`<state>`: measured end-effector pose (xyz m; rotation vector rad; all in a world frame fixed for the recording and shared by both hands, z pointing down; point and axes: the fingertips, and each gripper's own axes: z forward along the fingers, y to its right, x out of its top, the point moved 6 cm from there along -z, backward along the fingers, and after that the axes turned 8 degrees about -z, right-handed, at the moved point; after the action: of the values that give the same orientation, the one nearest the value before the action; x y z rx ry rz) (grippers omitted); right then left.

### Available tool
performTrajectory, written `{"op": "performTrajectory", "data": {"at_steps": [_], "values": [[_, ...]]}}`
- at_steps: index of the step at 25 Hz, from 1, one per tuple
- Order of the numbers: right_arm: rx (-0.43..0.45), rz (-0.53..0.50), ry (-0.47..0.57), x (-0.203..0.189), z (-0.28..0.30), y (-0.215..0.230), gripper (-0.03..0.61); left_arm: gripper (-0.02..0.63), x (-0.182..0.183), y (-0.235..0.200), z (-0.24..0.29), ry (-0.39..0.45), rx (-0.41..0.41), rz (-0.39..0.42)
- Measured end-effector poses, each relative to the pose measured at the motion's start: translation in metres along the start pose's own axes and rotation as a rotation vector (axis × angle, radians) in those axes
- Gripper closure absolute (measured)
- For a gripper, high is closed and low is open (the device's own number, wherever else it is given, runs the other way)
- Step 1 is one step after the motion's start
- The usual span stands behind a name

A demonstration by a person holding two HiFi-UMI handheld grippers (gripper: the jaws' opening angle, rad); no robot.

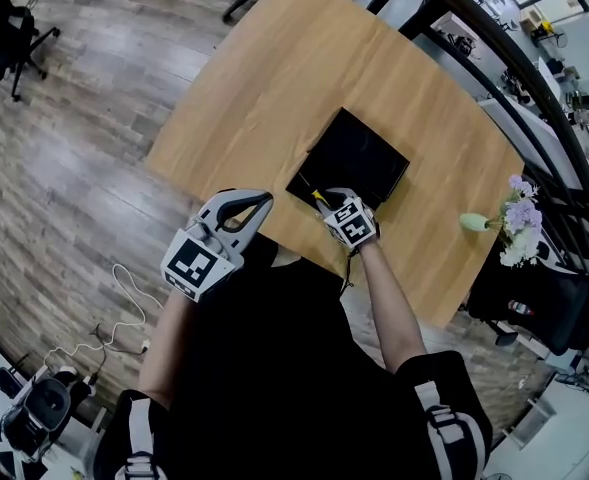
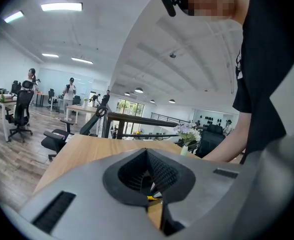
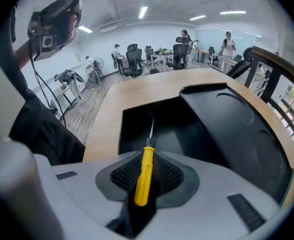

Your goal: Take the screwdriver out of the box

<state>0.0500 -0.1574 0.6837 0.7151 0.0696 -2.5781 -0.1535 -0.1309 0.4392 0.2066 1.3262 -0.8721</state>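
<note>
Right gripper (image 3: 147, 155): jaws pinched on the yellow handle of the screwdriver (image 3: 145, 176). The handle lies lengthwise between the ribbed pads, its butt end toward the gripper body. The thin metal shaft runs forward, over the near edge of the box (image 3: 137, 129) and above its dark interior. Whether the tip touches the box floor cannot be told.

Box: black, open, set on the wooden surface (image 1: 274, 78) near the person's edge. In the right gripper view the lid (image 3: 236, 129) is swung over to the right of the tray. In the head view the box (image 1: 359, 153) sits as a dark square, one corner pointing at the person, and the right gripper (image 1: 326, 202) is at that near corner. A short stretch of the yellow screwdriver (image 1: 317, 198) shows just ahead of it.

Left gripper (image 1: 264, 200): held off the surface's near edge, to the left of the box and apart from it, pointing toward the right gripper. In its own view the left gripper (image 2: 147, 151) has its jaws pressed together at the tips with nothing gripped between them.

Other items: a small vase of pale flowers (image 1: 514, 218) stands on the surface well to the right of the box. The same flowers (image 2: 186, 131) show in the left gripper view at the far side of the surface (image 2: 87, 149).
</note>
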Motion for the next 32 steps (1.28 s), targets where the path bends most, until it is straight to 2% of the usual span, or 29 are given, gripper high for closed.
{"op": "performTrajectory", "data": {"at_steps": [8,22,32], "values": [[0.068,-0.017,-0.063,-0.003,0.011,0.005,0.476,0.592,-0.001,-0.001,-0.003,-0.005,0.022,-0.003],[0.018,-0.039,-0.111,-0.008,0.02,0.007,0.48,0.592,0.0,0.0,-0.001,0.005,0.016,0.003],[-0.032,-0.101,-0.119,-0.005,0.017,0.003,0.491,0.592,0.003,-0.001,-0.001,-0.002,-0.005,0.025]]}}
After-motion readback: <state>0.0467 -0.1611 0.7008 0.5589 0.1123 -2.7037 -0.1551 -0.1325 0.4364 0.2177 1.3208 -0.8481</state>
